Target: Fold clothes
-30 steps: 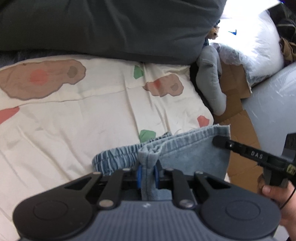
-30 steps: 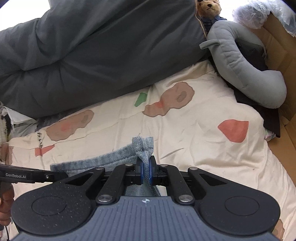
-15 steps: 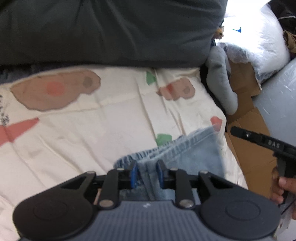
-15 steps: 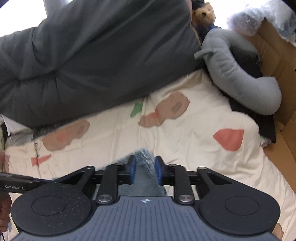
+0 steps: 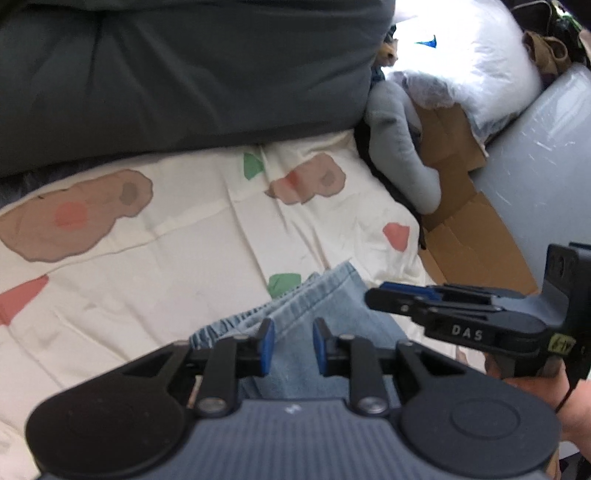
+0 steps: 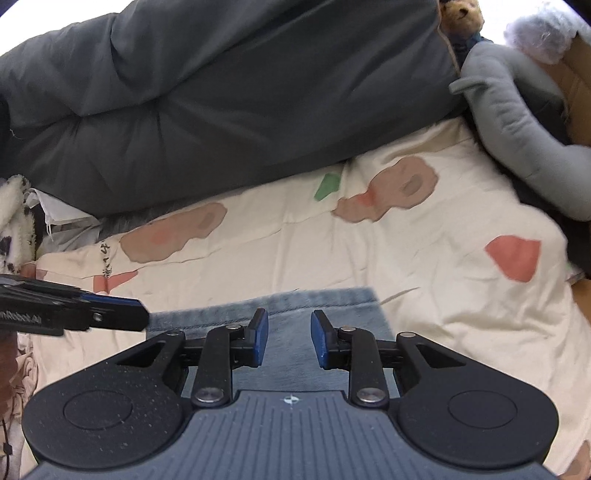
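One denim garment [image 6: 314, 306] on the bedsheet [image 6: 424, 258] — two grippers, left [image 5: 290, 347] and right [image 6: 289, 339], jaws apart, gripping nothing

Near part of folded denim garment [image 6: 295, 365] hidden under right gripper [image 6: 289, 338] body. Teddy bear [image 6: 461, 13] cut by top edge. Hand [image 5: 569, 410] mostly cut by right edge. Lettering on left gripper [image 6: 144, 317] blurred, unreadable.

Light-blue denim garment [image 6: 295, 306], elastic waistband [image 5: 236, 321] bunched at nine o'clock, lies folded flat at six o'clock.
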A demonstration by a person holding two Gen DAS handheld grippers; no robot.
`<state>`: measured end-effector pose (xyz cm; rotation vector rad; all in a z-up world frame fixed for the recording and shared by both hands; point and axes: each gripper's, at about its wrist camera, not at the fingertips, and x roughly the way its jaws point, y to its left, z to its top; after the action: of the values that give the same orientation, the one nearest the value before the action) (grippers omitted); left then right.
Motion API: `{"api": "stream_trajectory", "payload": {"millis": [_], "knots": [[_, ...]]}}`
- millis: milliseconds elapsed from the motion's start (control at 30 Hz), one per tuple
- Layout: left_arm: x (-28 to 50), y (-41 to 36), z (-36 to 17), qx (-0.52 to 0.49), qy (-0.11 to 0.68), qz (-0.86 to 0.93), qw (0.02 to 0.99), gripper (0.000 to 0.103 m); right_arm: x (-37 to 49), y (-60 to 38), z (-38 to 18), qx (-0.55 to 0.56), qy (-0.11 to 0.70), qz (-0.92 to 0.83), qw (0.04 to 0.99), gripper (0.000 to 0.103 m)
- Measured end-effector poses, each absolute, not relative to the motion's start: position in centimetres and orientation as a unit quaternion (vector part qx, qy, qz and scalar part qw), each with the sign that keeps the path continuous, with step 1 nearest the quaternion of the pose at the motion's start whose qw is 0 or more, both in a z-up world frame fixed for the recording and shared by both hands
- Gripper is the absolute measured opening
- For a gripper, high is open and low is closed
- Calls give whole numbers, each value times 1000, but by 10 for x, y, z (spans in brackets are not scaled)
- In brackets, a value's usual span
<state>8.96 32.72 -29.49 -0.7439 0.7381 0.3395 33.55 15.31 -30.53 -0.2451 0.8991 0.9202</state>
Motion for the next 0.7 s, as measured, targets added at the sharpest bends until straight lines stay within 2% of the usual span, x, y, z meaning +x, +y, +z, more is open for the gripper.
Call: {"api": "stream_trajectory", "payload": {"millis": [100,267,533,600,700], "knots": [[95,328,-307,-351,366,159,847,22,334,160,-317,-114,424,431,788,26],[97,337,-329,-352,387,167,836,2,339,166,-337,-121,427,425,789,24],[104,337,-349,-345,405,164,831,3,343,169,-351,-108,420,423,795,22],[101,337,-353,-354,399,166,830,3,343,174,-350,-98,418,425,797,18],[96,341,-361,-367,392,163,828,3,344,181,-353,-92,424,426,794,16]]}}
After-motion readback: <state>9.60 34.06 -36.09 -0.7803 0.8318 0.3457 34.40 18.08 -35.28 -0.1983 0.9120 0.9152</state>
